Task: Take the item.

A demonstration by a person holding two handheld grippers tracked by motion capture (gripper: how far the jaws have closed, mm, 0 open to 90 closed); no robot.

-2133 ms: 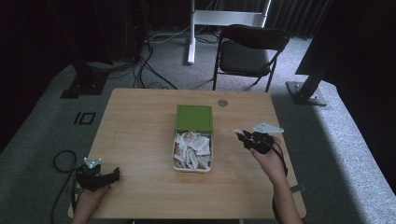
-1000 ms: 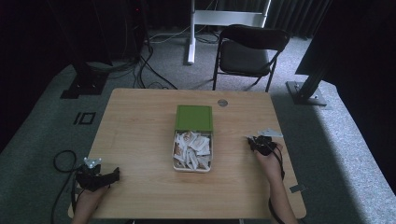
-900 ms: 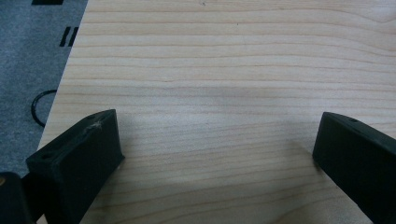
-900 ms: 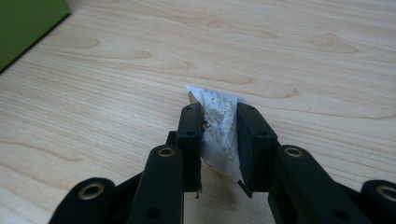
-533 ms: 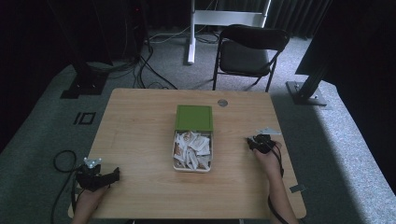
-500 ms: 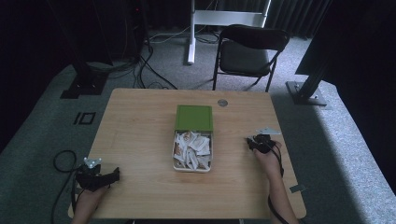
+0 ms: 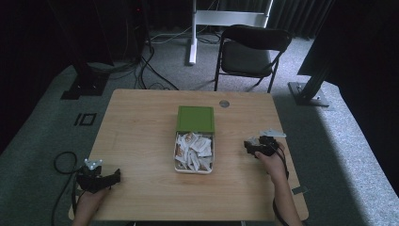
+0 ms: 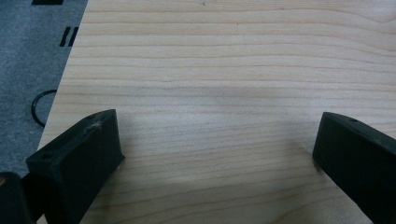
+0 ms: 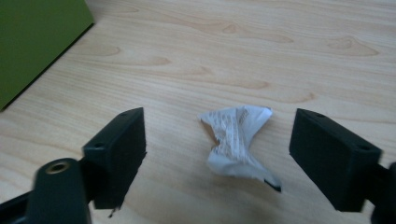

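Observation:
A crumpled white packet [image 9: 237,137] with printed text lies on the wooden table [image 9: 261,51], between the wide-apart jaws of my right gripper [image 9: 218,122]; neither jaw touches it. From above, the right gripper [image 7: 249,146] sits low at the table's right side and points left toward a white tray [image 7: 177,165] heaped with similar packets. The tray's green lid [image 7: 195,117] lies just behind it; its corner [image 9: 37,42] also appears in the right gripper view. My left gripper [image 7: 102,179] rests near the front left corner, open [image 8: 218,123] over bare wood.
A small round insert [image 7: 224,103] is set into the table near its far edge. A folding chair [image 7: 249,54] stands behind the table. A black cable [image 7: 61,162] loops on the carpet at the left.
Over two seconds the right gripper has dropped lower and shifted slightly right, then held still. The left gripper has not moved.

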